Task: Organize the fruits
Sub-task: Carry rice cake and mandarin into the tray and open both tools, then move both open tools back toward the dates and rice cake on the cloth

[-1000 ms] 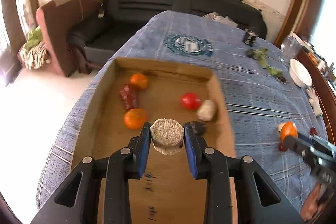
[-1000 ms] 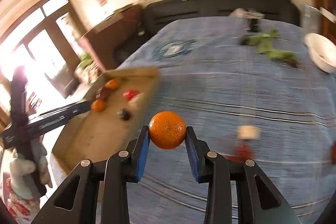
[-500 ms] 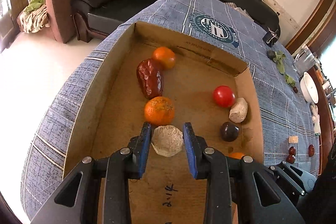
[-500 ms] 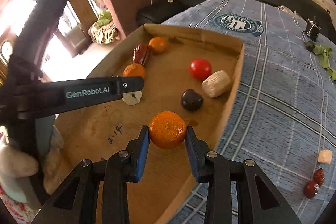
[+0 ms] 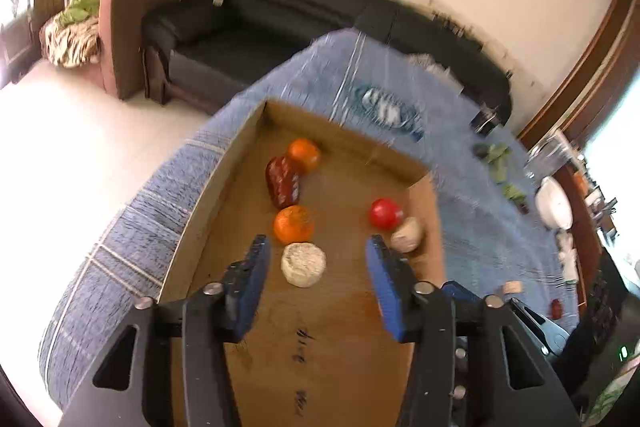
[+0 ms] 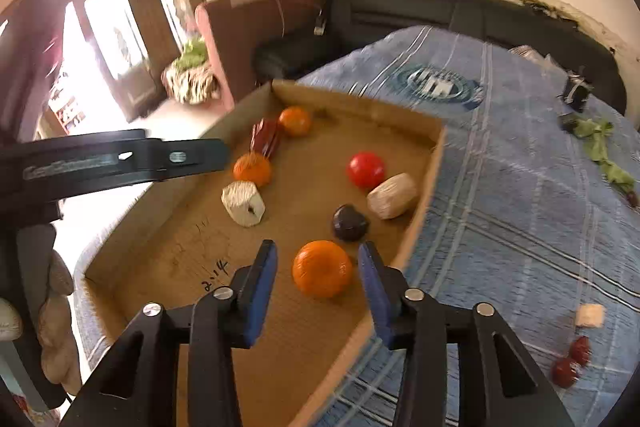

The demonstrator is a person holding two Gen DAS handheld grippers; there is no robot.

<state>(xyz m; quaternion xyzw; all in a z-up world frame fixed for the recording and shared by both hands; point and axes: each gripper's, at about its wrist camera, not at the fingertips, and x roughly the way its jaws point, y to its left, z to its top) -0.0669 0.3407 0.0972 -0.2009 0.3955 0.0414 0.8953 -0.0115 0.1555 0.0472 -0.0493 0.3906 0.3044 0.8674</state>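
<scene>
Both grippers have just been opening over the shallow cardboard tray. Left gripper: jaws spread, rough pale chunk lying loose between them on the tray floor. Right gripper: jaws spread around the dimpled orange, pads clear. Only the right view shows the glossy dark plum; the left hides it.
</scene>
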